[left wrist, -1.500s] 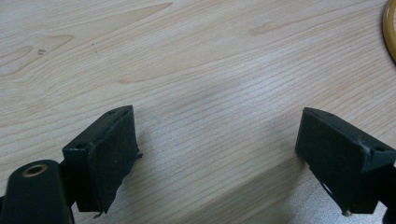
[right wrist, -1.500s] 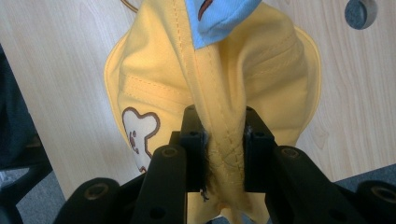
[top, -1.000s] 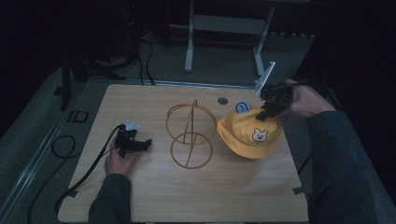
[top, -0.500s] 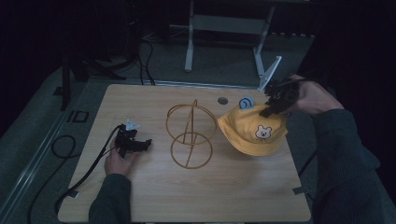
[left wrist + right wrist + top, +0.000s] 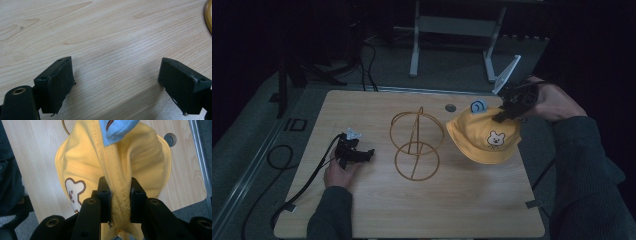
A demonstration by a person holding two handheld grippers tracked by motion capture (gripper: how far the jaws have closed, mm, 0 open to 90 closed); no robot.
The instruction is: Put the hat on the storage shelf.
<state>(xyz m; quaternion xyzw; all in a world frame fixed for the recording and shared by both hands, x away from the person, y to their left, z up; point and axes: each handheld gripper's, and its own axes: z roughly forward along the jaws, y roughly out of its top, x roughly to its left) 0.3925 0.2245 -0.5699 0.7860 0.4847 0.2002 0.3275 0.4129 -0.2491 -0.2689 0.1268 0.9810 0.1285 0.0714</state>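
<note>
Yellow hat [image 5: 120, 170] hangs pinched in the raised right gripper [image 5: 119, 195] jaws; left gripper [image 5: 117, 82], seemingly table-resting, gapes empty.

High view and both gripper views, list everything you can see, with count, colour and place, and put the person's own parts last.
hat: one, yellow with a small animal face and a blue ear piece, right side of the table, a fold of it pinched and lifted
wire stand: one, gold, two rings on an upright post, table centre
table: one, light wood, fills the middle of the high view
round grommet: one, grey, far edge of the table
white frame: one, on the floor beyond the table
left hand-held gripper: one, black, jaws open, resting on the table's left side
right hand-held gripper: one, black, shut on the hat
sleeves: two, dark green, bottom edge
</note>
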